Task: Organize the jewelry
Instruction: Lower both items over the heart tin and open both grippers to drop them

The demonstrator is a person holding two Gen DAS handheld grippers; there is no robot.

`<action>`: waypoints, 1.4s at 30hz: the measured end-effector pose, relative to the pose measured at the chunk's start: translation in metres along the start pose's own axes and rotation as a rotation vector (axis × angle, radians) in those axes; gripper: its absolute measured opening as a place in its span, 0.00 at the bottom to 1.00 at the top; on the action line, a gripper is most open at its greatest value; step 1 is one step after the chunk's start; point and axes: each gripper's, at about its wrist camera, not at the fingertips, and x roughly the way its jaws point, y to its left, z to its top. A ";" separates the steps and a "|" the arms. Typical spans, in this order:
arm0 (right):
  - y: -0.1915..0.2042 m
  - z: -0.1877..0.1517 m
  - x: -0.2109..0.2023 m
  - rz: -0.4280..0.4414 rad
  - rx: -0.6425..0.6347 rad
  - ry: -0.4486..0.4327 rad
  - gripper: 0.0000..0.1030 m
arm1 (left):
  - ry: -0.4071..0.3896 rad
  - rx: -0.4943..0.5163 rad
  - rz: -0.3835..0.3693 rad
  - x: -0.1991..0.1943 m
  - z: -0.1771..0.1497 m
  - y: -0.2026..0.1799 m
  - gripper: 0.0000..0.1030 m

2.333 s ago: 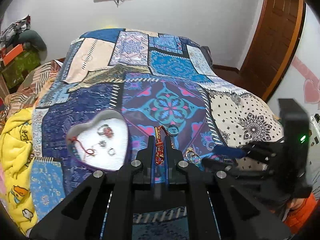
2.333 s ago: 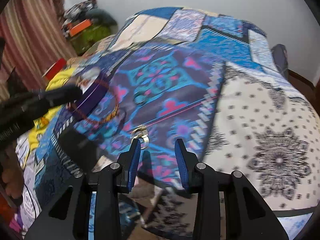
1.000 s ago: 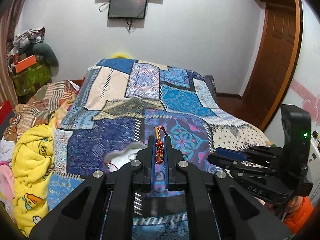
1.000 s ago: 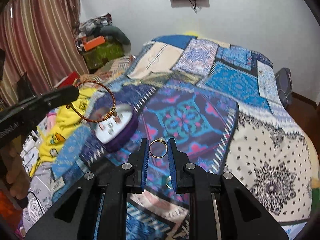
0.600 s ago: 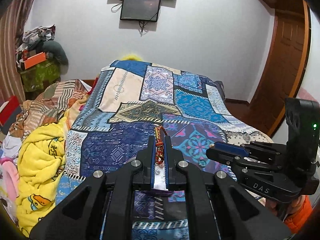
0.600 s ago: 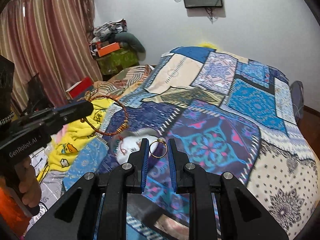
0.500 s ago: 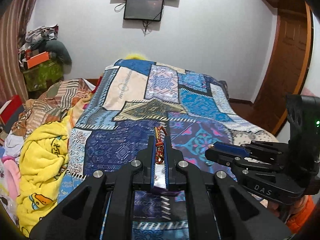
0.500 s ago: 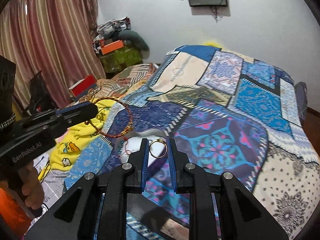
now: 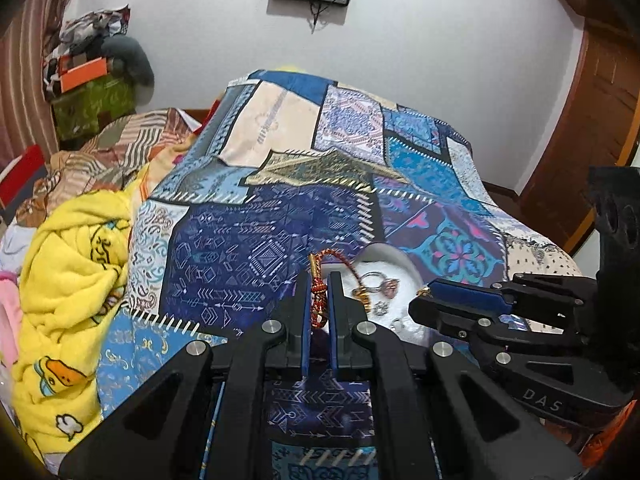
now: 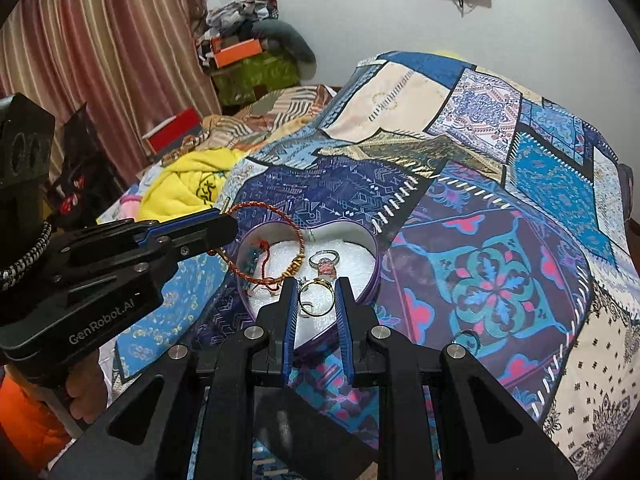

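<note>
Left gripper point(image 9: 319, 280): jaws closed tight on a red-and-gold braided cord bracelet point(image 10: 267, 246), its loop hanging over the tin's left rim
Right gripper point(image 10: 316, 292): jaws nearly closed, pinching a thin gold ring point(image 10: 315, 298) above the tin's near edge
Heart-shaped tin with purple wall and white lining point(image 10: 370, 276): sat on the blue patchwork bedspread point(image 10: 500, 288), holding a silver ring with a pink stone point(image 10: 325, 262)
In the way: the left gripper's fingers crossed the tin's left side
Nearby: yellow blanket point(image 9: 72, 276) left of the bedspread; a dark ring point(image 10: 466, 339) lay right of the tin

"GenRobot.AI" printed on left tool point(image 10: 224, 228) body; "DAS" on right tool point(image 9: 420, 306) body.
</note>
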 end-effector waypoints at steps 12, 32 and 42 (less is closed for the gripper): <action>0.003 0.000 0.017 -0.025 -0.012 0.038 0.16 | 0.030 0.020 -0.014 0.007 -0.007 0.006 0.05; 0.009 0.003 -0.008 -0.050 -0.053 -0.003 0.17 | 0.035 0.083 0.013 -0.010 -0.001 -0.008 0.17; -0.015 0.004 -0.060 -0.154 0.011 -0.098 0.37 | -0.022 0.100 0.032 -0.037 0.016 -0.022 0.31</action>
